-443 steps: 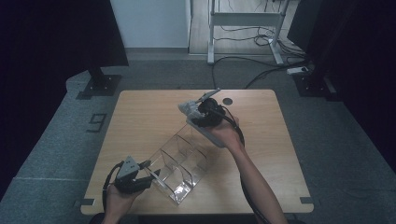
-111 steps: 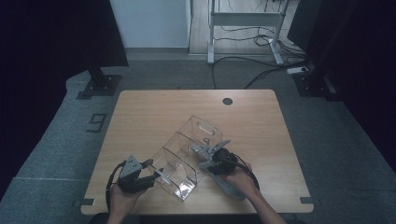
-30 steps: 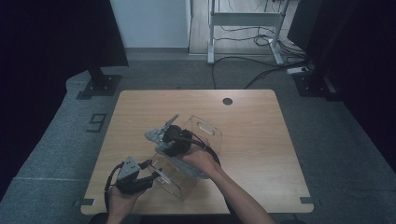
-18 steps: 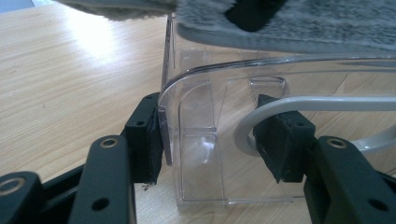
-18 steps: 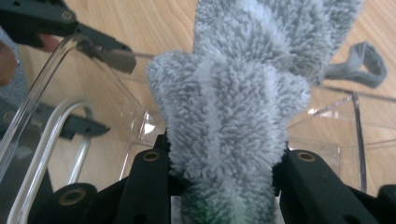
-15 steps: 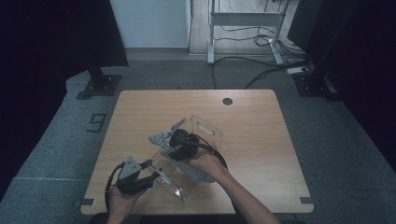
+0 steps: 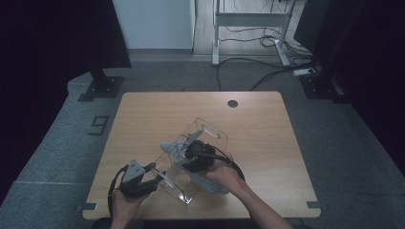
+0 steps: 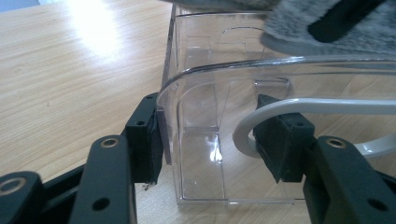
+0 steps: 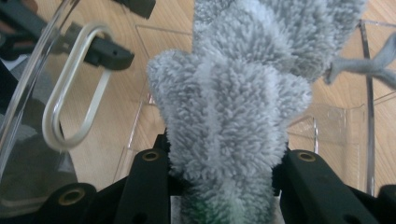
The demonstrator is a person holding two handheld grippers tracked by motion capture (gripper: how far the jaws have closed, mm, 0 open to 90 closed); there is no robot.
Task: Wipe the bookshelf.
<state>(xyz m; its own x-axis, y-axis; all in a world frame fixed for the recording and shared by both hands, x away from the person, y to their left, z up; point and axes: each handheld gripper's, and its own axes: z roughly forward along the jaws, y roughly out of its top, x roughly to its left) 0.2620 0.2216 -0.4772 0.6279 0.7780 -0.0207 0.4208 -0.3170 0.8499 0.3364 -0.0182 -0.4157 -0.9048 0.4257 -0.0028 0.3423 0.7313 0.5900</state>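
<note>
A clear plastic bin (image 7: 212, 134) with dividers lies at an angle on the wooden table (image 7: 143, 114). My left gripper (image 7: 155, 175) is shut on its near end; in the left gripper view one pad sits outside the wall (image 8: 201, 84) and the other beside the white-rimmed handle cutout (image 8: 243, 135), around my left gripper (image 8: 215, 140). My right gripper (image 7: 189, 145) hovers over the bin's middle, shut on a grey fluffy cloth (image 7: 173, 147). That cloth (image 9: 224, 116) bulges up between the jaws of the right gripper (image 9: 219, 173). Its edge is also in the left gripper view as grey fluff (image 8: 299, 23).
A small dark round hole (image 7: 232, 103) sits near the table's far edge. Bare wood lies to the left, right and far side of the bin. Past the table are a grey floor, cables and a metal frame (image 7: 248, 19).
My right gripper has carried the grey cloth a little to the right and toward the person, staying over the bin. The left gripper and bin have kept still.
</note>
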